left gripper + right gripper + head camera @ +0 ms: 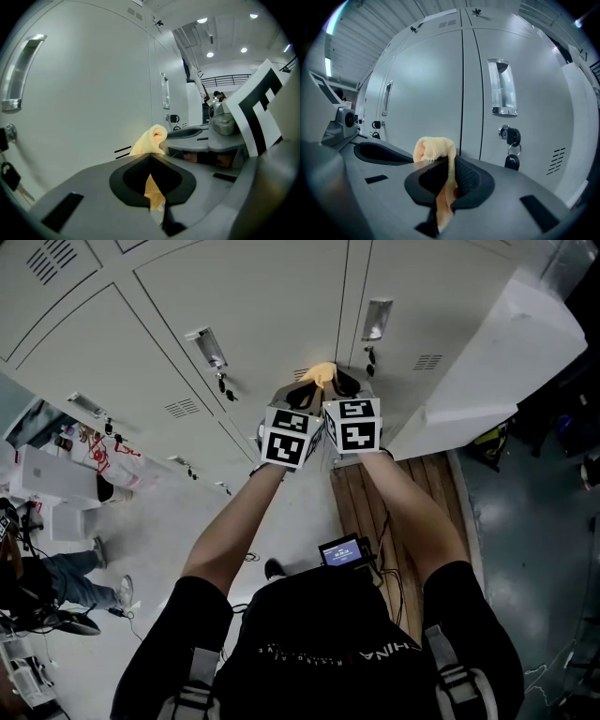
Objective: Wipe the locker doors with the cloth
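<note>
The left gripper [302,392] and right gripper [347,383] are being held side by side, each set of jaws being clamped on the bunched yellow cloth [322,374]. The cloth is being held up close to the grey locker door [262,306], beside a door seam, with a chrome handle [502,93] and hanging key [512,161] being seen beyond.

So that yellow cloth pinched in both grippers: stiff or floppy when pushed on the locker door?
Probably floppy: the cloth bunches into a soft lump above the shut jaws of the right gripper and folds thin between them. The left gripper pinches it too, and it seems light. Pressed on the locker door, it would likely flatten rather than hold shape.
</note>
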Available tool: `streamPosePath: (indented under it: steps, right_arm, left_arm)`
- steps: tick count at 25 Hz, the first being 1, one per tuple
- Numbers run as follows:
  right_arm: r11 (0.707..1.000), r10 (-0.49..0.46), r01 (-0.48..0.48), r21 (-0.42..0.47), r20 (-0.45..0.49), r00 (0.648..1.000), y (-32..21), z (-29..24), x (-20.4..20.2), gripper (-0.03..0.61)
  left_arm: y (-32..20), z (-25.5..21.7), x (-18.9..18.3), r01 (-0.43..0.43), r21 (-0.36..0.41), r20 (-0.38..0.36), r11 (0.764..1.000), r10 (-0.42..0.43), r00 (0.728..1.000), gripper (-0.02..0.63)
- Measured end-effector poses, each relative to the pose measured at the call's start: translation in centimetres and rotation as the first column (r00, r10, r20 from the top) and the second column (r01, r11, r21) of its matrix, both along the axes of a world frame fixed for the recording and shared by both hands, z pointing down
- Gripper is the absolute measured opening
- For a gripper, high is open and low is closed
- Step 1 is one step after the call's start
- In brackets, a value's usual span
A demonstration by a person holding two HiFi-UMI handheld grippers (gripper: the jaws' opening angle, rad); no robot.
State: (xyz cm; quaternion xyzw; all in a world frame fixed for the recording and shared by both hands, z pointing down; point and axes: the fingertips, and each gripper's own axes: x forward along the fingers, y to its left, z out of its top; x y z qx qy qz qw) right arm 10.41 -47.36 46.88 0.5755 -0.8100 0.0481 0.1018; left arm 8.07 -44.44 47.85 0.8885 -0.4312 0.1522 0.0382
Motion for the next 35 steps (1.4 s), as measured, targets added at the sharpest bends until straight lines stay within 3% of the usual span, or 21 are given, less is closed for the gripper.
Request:
streamPosePath:
  steps: [8, 18, 22, 26, 31, 35]
  right_arm:
    - [0.999, 0.033, -0.033, -0.011, 0.014, 0.999, -0.2, 0.1, 1.9, 0.051]
    - [0.999, 0.039, -0.039, -0.011, 0.038, 0.999, 0.9, -1.5, 1.0, 0.051]
    - [1.000, 0.005, -0.006, 0.021, 0.070, 0.998, 2.0, -3.8, -0.7, 0.051]
    - [0.995, -0.064, 0.056, 0.084, 0.088, 0.994, 3.6, -7.0, -3.6, 0.051]
    - [0.969, -0.176, 0.160, 0.190, 0.069, 0.982, 6.6, -11.4, -7.6, 0.051]
    - [0.948, -0.202, 0.176, 0.265, 0.074, 0.977, 9.4, -13.8, -8.1, 0.051]
  left_arm:
    - [-0.2, 0.0, 1.8, -0.023, -0.003, 0.010, 1.000, 0.023, 1.000, 0.020]
    - [0.9, -1.8, 0.8, -0.059, 0.032, -0.001, 0.998, 0.059, 0.998, 0.020]
    - [2.1, -4.1, -0.9, -0.074, 0.084, -0.024, 0.994, 0.077, 0.997, 0.020]
    - [3.7, -7.2, -3.6, -0.075, 0.189, -0.035, 0.979, 0.083, 0.996, 0.018]
    - [6.7, -11.4, -7.6, -0.070, 0.272, -0.132, 0.960, 0.109, 0.985, 0.020]
    - [9.6, -14.4, -10.9, -0.059, 0.343, -0.189, 0.937, 0.130, 0.973, 0.020]
